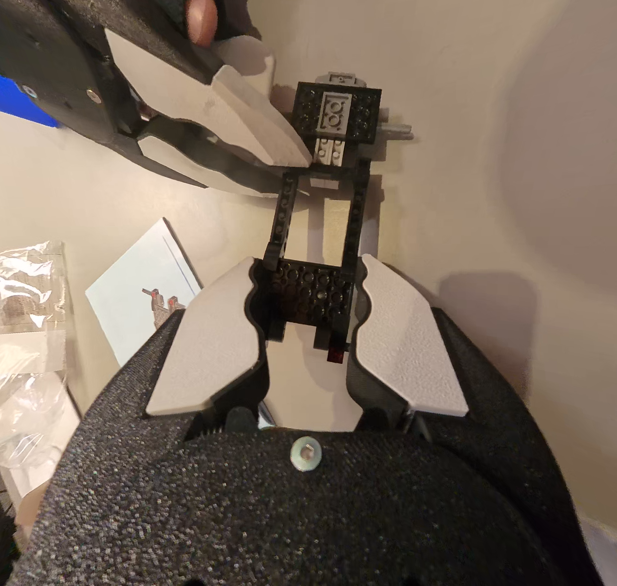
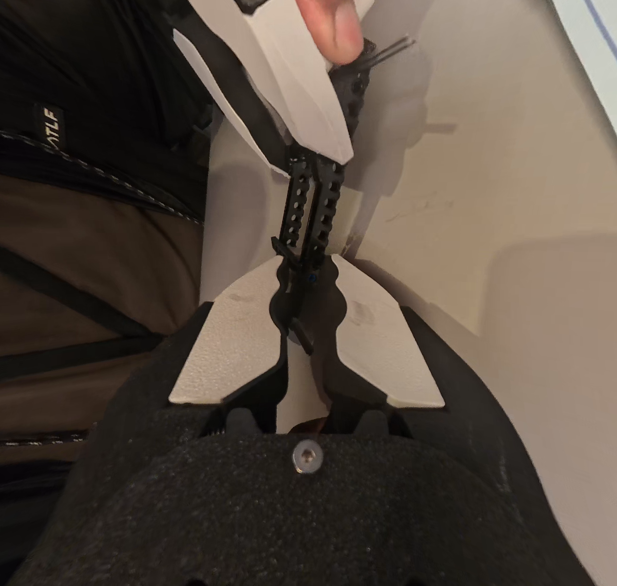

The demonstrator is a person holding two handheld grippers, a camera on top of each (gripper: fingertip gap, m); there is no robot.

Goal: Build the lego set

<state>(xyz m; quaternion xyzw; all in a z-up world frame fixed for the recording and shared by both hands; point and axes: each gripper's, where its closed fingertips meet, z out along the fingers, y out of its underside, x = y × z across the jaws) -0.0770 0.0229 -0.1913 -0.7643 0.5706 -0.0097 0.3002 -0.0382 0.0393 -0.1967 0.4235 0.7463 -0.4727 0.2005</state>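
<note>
Our left gripper [image 1: 307,298] clamps the black brick-built frame [image 1: 320,223] at 6 o'clock; our right gripper [image 2: 305,289] pinches its 12 o'clock end.

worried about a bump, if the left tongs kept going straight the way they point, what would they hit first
Probably the right tongs. The left tongs already grip one end of the black brick frame; straight ahead along it, the right tongs' white tips sit at the frame's far end, by the grey bricks. Depth is unclear.
</note>
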